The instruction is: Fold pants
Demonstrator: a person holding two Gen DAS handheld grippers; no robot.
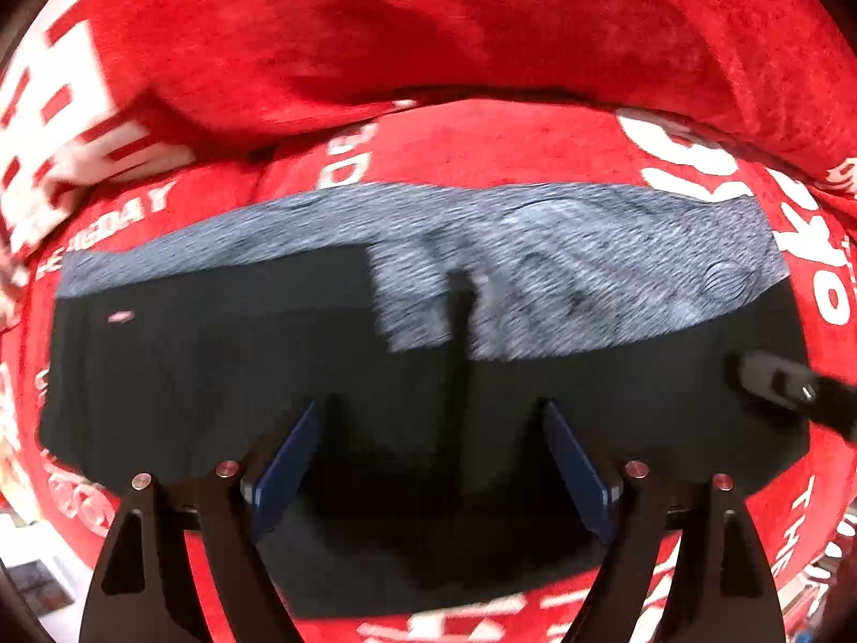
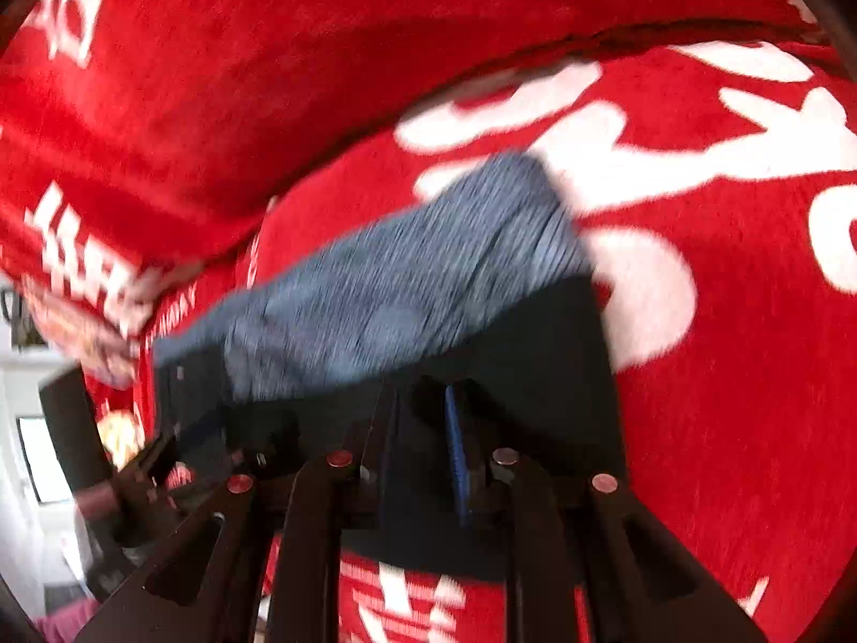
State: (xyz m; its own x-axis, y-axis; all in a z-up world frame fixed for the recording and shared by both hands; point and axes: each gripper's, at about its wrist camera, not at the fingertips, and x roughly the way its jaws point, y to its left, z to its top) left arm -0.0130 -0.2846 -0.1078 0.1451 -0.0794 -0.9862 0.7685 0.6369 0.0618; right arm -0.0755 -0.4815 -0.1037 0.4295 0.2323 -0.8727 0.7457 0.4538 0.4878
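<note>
The pants (image 1: 214, 364) are black with a grey inner side (image 1: 589, 268) folded over, lying flat on a red blanket (image 1: 482, 139). My left gripper (image 1: 428, 418) is open, its blue-padded fingers (image 1: 289, 461) wide apart just above the near black edge. My right gripper (image 2: 423, 428) is shut on the black edge of the pants (image 2: 535, 353), with the grey fabric (image 2: 401, 289) beyond it. The right gripper also shows in the left wrist view (image 1: 782, 380) at the pants' right end. Both views are blurred.
The red blanket with white lettering (image 2: 616, 128) covers the seat and the raised backrest (image 1: 428, 16) behind the pants. A room floor and furniture (image 2: 37, 455) show off the left edge.
</note>
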